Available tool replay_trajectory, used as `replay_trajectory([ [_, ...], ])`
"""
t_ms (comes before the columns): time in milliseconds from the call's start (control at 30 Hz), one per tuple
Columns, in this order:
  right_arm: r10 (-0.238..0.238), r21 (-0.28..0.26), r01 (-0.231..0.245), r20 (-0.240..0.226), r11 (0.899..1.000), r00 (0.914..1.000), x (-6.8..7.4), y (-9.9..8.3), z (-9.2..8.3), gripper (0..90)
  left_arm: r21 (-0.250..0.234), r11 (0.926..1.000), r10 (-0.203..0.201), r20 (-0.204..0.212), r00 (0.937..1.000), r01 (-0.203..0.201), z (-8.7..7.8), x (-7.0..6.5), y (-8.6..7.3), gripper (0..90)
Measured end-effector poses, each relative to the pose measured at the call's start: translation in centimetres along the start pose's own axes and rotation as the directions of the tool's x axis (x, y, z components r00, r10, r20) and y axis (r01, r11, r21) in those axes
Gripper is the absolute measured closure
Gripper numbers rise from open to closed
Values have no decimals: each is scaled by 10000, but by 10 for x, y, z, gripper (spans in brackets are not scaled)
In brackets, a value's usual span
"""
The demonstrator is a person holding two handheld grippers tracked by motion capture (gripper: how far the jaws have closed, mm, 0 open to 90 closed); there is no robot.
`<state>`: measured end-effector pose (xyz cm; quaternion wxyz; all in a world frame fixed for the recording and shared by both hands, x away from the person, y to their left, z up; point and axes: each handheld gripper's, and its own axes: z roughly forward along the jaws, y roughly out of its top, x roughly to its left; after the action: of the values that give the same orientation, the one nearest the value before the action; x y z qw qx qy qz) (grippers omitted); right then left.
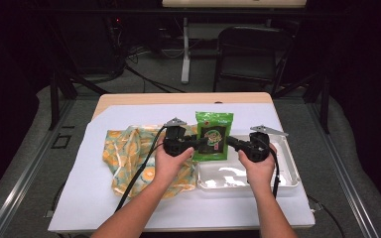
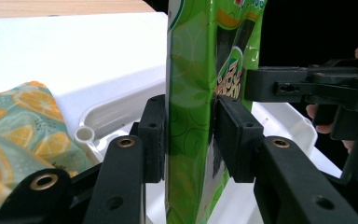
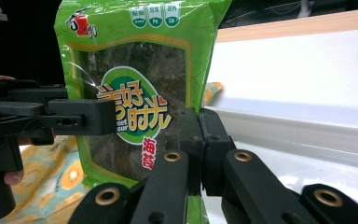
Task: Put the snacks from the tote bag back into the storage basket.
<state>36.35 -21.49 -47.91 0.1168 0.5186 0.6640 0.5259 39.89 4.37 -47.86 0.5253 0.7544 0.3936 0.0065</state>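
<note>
A green seaweed snack packet (image 1: 214,135) is held upright above the table between both grippers. My left gripper (image 1: 197,144) comes in from the left, and in the left gripper view its pads (image 2: 151,140) touch both faces of the packet (image 2: 189,93) with no gap. My right gripper (image 1: 231,143) comes in from the right. In the right gripper view its jaws (image 3: 200,144) are pinched tight on the packet's (image 3: 135,93) right edge. The left gripper's jaw crosses the packet's front there.
A white plastic tray (image 1: 287,173) lies under and to the right of the packet. A cloth with an orange-slice print (image 1: 129,153) lies left of the tray. Both rest on a white sheet (image 1: 89,198) over the wooden table. A black chair (image 1: 248,54) stands behind.
</note>
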Motion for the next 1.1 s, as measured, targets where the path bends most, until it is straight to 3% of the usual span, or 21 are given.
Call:
replay_trajectory([
  [500,35,3,-36,414,10000,9991,-11,-1,7,894,10,10000,-45,-363,9993,46,19,3,-1,630],
  [1100,-440,235,418,1041,9989,9936,-17,-4,8,894,329,9989,-325,-531,9981,343,41,5,-6,568],
])
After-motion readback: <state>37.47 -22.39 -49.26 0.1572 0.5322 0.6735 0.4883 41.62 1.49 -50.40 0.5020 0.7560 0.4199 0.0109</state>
